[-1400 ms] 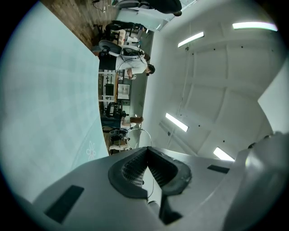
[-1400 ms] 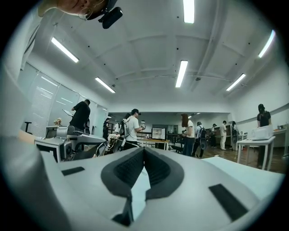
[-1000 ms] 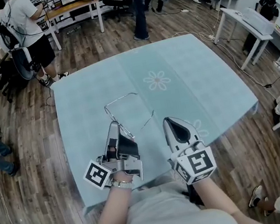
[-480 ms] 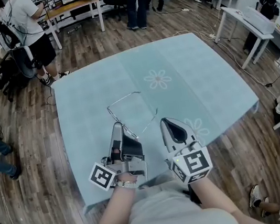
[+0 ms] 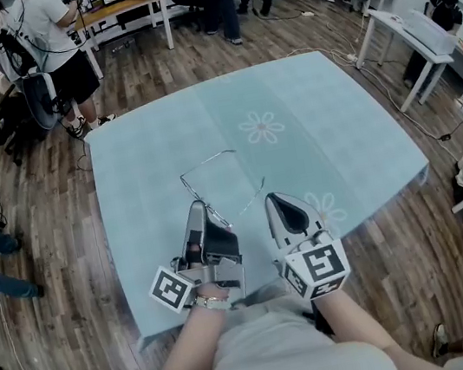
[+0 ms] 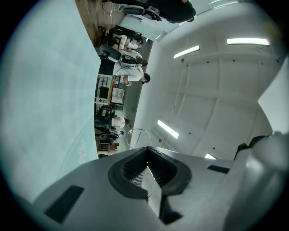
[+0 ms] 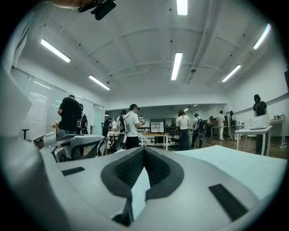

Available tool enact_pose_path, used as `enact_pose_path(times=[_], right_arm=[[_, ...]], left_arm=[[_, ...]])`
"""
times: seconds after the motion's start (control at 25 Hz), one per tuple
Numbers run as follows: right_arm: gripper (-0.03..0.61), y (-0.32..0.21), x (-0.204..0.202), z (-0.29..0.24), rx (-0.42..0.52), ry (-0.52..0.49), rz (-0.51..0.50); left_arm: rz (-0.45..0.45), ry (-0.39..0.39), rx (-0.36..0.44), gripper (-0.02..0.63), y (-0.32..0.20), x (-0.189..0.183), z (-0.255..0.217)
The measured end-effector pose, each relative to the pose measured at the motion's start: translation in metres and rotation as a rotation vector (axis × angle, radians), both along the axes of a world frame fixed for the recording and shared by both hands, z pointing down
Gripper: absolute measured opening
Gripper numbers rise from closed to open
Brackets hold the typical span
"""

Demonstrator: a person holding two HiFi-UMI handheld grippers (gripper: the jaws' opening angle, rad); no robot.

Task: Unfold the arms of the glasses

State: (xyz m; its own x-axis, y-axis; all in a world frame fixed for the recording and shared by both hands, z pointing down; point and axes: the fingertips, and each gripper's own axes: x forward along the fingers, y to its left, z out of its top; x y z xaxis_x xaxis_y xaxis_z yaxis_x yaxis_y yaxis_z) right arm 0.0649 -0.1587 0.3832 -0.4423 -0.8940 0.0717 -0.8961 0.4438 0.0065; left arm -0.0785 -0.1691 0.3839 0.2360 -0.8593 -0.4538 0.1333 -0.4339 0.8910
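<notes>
Holding: my left tool (image 5: 193,205) is clamped on the glasses (image 5: 218,182). In the left gripper view its jaws are pressed together at the tip, with a thin wire of the frame running down between the pads.
Left tool attitude: rolled onto its side with the nose lifted a little, so in its own view the surface (image 5: 338,135) fills the left flank and the ceiling lights the right.
Glasses from the left tool: straight ahead of its tip and touching it. The wire frame spreads forward and across toward the right tool's side.
Wire loop: in the left gripper view a rounded piece of the frame stands out just past the closed tip, against the far end of the room.
Right tool (image 5: 273,200): jaws fully together with nothing between them, pointing level over the surface.
Glasses from the right tool: ahead of its tip and off to its left, apart from it. One slim arm slants back toward the gap between my two tools and ends near the right tip, and I see no contact.
Tools to each other: side by side, just apart, both pointing away from me.
Surface: pale blue cloth under both tools, with a flower print (image 5: 262,128) well ahead, beyond the glasses.
Glasses against the surface: I cannot tell whether the frame rests on the cloth or hangs just above it.
Beyond: wooden floor (image 5: 50,254) and people standing at desks, well past the surface's far edge.
</notes>
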Motion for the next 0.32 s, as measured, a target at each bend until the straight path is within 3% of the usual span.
enact_pose_path(times=[0.32], right_arm=[[0.006,-0.0046,-0.0045,-0.0001,-0.001,0.000,-0.011]], left_arm=[[-0.001,-0.002,-0.006,0.009,-0.0024,-0.0002,0.0019]])
